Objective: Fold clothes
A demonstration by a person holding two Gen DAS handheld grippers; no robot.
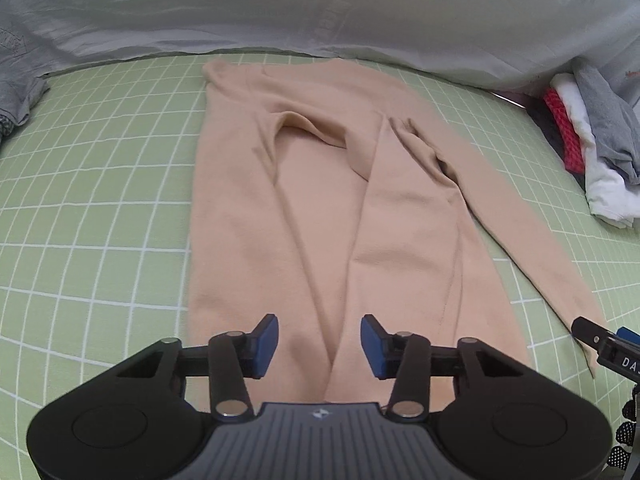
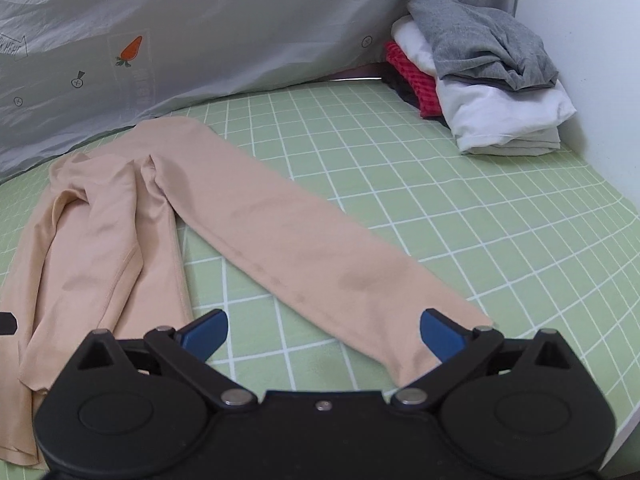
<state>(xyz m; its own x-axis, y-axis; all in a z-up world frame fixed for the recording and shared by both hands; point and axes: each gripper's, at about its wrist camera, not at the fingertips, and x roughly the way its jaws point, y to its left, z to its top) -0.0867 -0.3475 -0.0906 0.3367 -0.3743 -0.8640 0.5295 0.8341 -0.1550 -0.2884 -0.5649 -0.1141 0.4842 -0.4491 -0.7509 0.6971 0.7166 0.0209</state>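
Note:
A beige long-sleeved garment [image 1: 320, 200] lies flat on the green checked sheet [image 1: 100, 200], its body running away from me. My left gripper [image 1: 320, 346] hovers over its near end, blue pads apart, fabric below the gap and not pinched. One long sleeve [image 2: 304, 248] stretches out toward the right. My right gripper [image 2: 324, 336] stands wide open over the sleeve's end, which passes beside the right finger [image 2: 442, 336]. The garment's body [image 2: 100, 240] lies to the left. The right gripper's tip [image 1: 600, 344] shows at the left wrist view's right edge.
A stack of folded clothes [image 2: 492, 92], grey, white and red, sits at the far right by a white wall [image 2: 600, 60]; it also shows in the left wrist view [image 1: 592, 152]. A grey quilt with carrot prints [image 1: 320, 8] borders the far side. A grey cloth [image 1: 16, 96] lies far left.

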